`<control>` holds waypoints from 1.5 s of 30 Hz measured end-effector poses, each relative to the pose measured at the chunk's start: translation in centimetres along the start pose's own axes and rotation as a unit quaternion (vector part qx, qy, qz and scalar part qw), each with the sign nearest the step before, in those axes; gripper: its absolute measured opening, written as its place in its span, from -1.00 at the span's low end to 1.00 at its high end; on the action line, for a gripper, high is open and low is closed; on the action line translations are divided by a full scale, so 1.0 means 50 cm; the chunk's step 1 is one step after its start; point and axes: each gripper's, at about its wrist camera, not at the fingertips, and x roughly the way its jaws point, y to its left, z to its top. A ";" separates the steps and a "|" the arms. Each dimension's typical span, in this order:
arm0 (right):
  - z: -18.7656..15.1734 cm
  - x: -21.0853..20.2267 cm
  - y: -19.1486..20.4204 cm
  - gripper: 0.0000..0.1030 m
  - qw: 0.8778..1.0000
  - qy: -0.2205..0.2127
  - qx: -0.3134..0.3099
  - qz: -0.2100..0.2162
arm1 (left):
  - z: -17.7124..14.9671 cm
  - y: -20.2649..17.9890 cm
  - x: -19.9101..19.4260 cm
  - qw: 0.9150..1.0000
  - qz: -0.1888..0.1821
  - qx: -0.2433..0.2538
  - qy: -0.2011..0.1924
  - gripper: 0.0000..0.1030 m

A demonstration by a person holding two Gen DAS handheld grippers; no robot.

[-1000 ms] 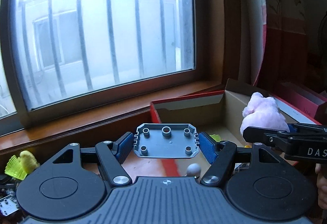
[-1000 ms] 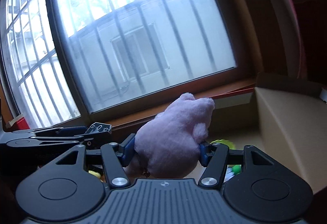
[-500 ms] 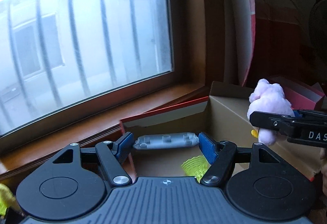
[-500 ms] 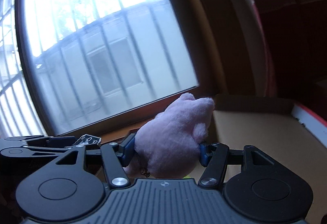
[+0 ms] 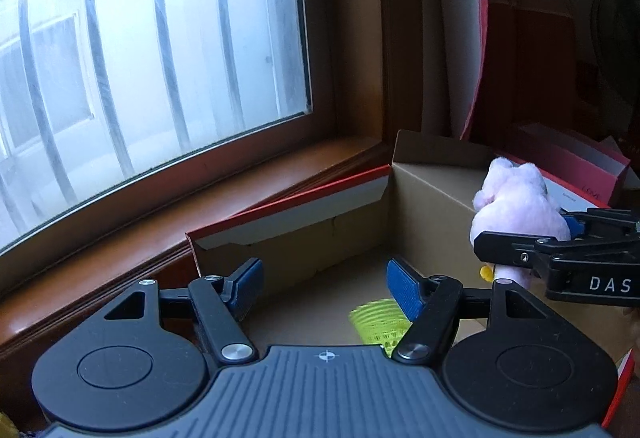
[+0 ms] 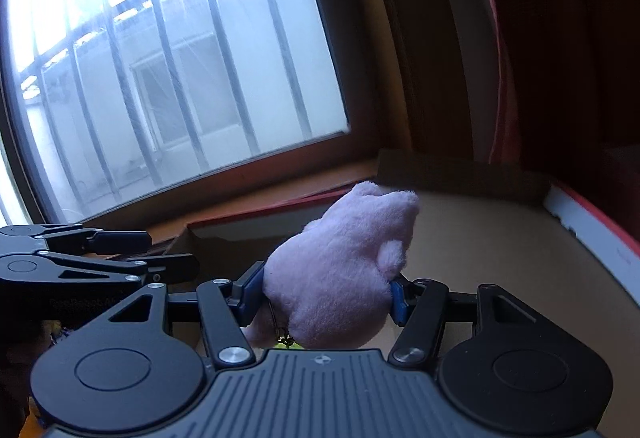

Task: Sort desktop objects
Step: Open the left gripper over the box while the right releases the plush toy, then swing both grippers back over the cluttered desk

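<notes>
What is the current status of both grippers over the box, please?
Left gripper open, empty, over cardboard box. Right gripper shut on pink plush toy, above box. Yellow item inside; nothing blocking.

Open box floor ahead of us

Our spread left gripper (image 5: 322, 288) faces bare cardboard box (image 5: 424, 198) floor; a yellow-green ribbed object (image 5: 378, 322) lies just right.

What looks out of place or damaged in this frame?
Nothing stands out. The right tool holds the pink plush over the open box; the left tool is open and empty above a yellow-green item inside.
</notes>
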 end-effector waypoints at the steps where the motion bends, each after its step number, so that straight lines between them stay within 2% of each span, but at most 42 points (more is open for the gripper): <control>1: -0.002 0.000 0.004 0.20 1.000 0.000 -0.001 0.000 | -0.002 0.000 -0.002 1.000 -0.001 0.000 0.001 0.33; 4: -0.007 -0.003 0.018 0.21 1.000 -0.001 -0.006 0.000 | -0.005 -0.001 -0.007 1.000 -0.004 0.000 0.002 0.38; 7: -0.008 -0.006 0.021 0.27 1.000 -0.003 -0.008 -0.002 | -0.010 -0.002 -0.020 1.000 0.002 0.000 0.000 0.54; 12: -0.004 -0.026 0.020 0.37 1.000 -0.016 -0.007 0.000 | -0.020 0.005 -0.053 1.000 0.024 -0.016 0.000 0.67; 20: -0.009 -0.079 0.039 0.54 0.999 -0.019 -0.006 0.030 | -0.082 0.063 -0.163 0.992 0.103 -0.069 0.006 0.77; 28: -0.016 -0.097 0.101 0.58 0.997 -0.007 -0.014 0.076 | -0.147 0.127 -0.278 0.975 0.184 -0.124 0.012 0.81; 33: -0.036 -0.085 0.201 0.58 0.993 0.005 -0.033 0.116 | -0.227 0.217 -0.374 0.957 0.239 -0.161 0.017 0.82; 37: -0.069 -0.081 0.314 0.59 0.988 0.019 -0.057 0.141 | -0.318 0.325 -0.467 0.943 0.278 -0.184 0.027 0.82; 42: -0.133 -0.087 0.497 0.59 0.986 0.035 -0.049 0.157 | -0.441 0.464 -0.592 0.924 0.329 -0.187 0.049 0.85; 45: -0.188 -0.081 0.622 0.59 0.978 0.066 -0.042 0.192 | -0.509 0.543 -0.644 0.913 0.356 -0.186 0.068 0.85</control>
